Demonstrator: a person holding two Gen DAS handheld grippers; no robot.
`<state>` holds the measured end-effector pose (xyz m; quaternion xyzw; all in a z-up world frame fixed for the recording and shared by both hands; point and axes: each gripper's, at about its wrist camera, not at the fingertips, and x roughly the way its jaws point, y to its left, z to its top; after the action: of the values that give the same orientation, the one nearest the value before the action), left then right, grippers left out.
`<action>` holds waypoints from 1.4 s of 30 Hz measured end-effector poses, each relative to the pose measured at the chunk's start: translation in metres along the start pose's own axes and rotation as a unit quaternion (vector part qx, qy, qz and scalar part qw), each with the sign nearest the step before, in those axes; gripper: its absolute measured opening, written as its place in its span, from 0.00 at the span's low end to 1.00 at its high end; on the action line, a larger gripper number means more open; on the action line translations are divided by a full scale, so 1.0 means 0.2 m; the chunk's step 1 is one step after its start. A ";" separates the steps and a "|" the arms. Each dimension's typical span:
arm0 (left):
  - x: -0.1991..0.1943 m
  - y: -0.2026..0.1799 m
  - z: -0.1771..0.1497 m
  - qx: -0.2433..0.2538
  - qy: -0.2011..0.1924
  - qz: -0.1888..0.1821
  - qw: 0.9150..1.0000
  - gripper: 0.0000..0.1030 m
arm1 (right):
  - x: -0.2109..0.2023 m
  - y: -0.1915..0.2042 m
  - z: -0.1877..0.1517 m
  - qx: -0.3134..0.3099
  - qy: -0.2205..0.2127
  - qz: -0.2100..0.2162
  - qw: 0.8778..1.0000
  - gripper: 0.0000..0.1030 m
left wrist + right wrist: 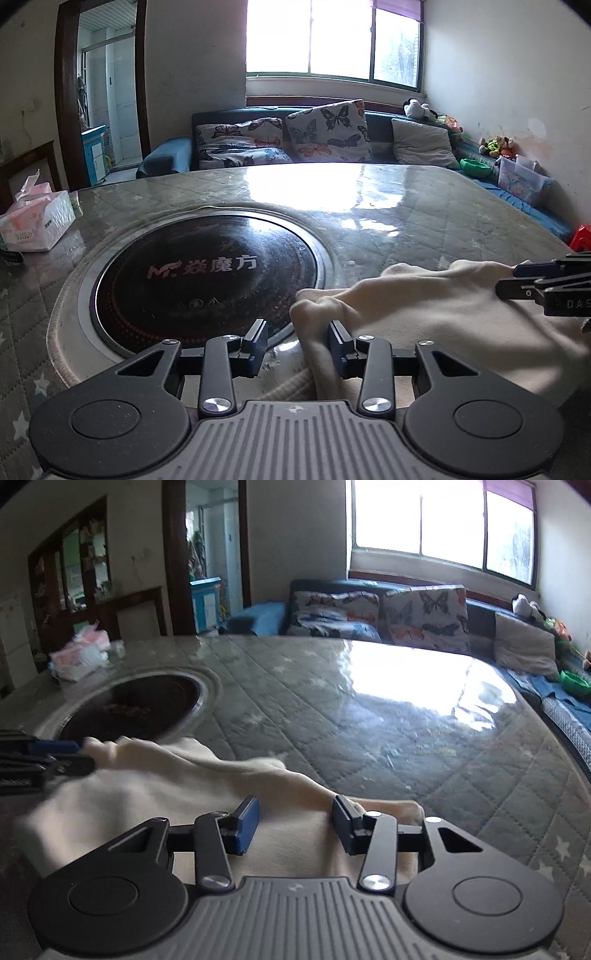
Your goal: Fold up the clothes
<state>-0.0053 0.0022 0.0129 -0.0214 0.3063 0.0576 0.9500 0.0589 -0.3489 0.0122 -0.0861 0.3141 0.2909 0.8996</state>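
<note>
On the quilted table [369, 206], both the left hand-held gripper [297, 345] and right hand-held gripper [295, 823] gape wide over the cream garment [424, 314].

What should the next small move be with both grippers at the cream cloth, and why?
Probably close both grippers on the cloth edge. The left gripper and right gripper both stand open, each with fabric of the cream garment lying between or right beside its fingers, and nothing is gripped yet. The garment lies bunched on the table next to the round cooktop, so it likely needs a hold before any fold.
</note>
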 end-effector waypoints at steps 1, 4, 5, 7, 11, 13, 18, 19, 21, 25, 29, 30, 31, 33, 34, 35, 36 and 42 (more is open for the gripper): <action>0.01 0.00 0.00 0.001 0.001 0.000 1.000 0.40 | 0.01 -0.01 0.00 0.001 0.001 0.000 1.000 0.40; 0.01 0.01 0.02 0.000 -0.001 0.003 1.000 0.39 | 0.00 0.00 0.01 -0.007 0.003 -0.001 1.000 0.40; 0.00 0.01 0.03 -0.003 -0.004 0.000 1.000 0.38 | -0.01 0.01 0.01 -0.010 0.003 -0.001 1.000 0.40; -0.01 -0.01 0.05 0.000 -0.013 -0.012 1.000 0.38 | -0.02 0.02 0.04 -0.014 -0.001 0.000 1.000 0.40; 0.03 -0.05 0.08 0.019 -0.016 -0.015 1.000 0.38 | 0.01 0.06 0.08 -0.021 -0.008 0.004 1.000 0.40; 0.07 -0.06 0.08 0.025 -0.010 -0.013 1.000 0.38 | 0.05 0.06 0.10 -0.018 -0.006 0.002 1.000 0.40; 0.13 -0.04 0.07 0.024 0.004 -0.010 1.000 0.40 | 0.13 0.05 0.10 -0.009 0.010 -0.009 1.000 0.44; 0.13 -0.03 0.07 0.023 0.005 -0.010 1.000 0.40 | 0.13 0.04 0.10 -0.007 0.010 -0.009 1.000 0.45; 0.12 -0.04 0.08 0.023 0.003 -0.010 1.000 0.39 | 0.12 0.04 0.10 -0.010 0.006 -0.014 1.000 0.46; 0.08 -0.06 0.08 0.026 -0.004 -0.016 1.000 0.39 | 0.05 0.05 0.10 -0.014 -0.007 -0.013 1.000 0.50; 0.02 -0.08 0.07 0.027 -0.008 -0.021 0.999 0.50 | -0.03 0.08 0.07 -0.020 -0.013 -0.006 1.000 0.64; 0.00 -0.09 0.07 0.028 -0.010 -0.023 0.999 0.53 | -0.05 0.10 0.05 -0.026 -0.014 -0.006 1.000 0.67; -0.01 -0.10 0.06 0.029 -0.012 -0.025 0.999 0.55 | -0.07 0.12 0.03 -0.034 -0.016 -0.006 0.999 0.72; -0.04 -0.12 0.04 0.033 -0.013 -0.030 0.999 0.57 | -0.11 0.15 -0.01 -0.048 -0.019 -0.008 0.999 0.76; -0.05 -0.13 0.03 0.036 -0.014 -0.031 0.999 0.59 | -0.13 0.17 -0.02 -0.057 -0.021 -0.011 0.998 0.76; -0.06 -0.14 0.02 0.039 -0.014 -0.030 0.999 0.60 | -0.14 0.19 -0.04 -0.065 -0.023 -0.014 0.998 0.77; -0.07 -0.15 0.01 0.040 -0.014 -0.030 0.999 0.61 | -0.15 0.20 -0.06 -0.070 -0.022 -0.015 0.997 0.78; -0.11 -0.17 -0.05 0.046 -0.012 -0.030 0.998 0.65 | -0.19 0.26 -0.12 -0.081 -0.028 -0.023 0.996 0.81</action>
<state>-0.0249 -0.0354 0.0178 0.0139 0.2967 0.0153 0.9547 -0.0075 -0.3326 0.0173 -0.1582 0.2619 0.2968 0.9046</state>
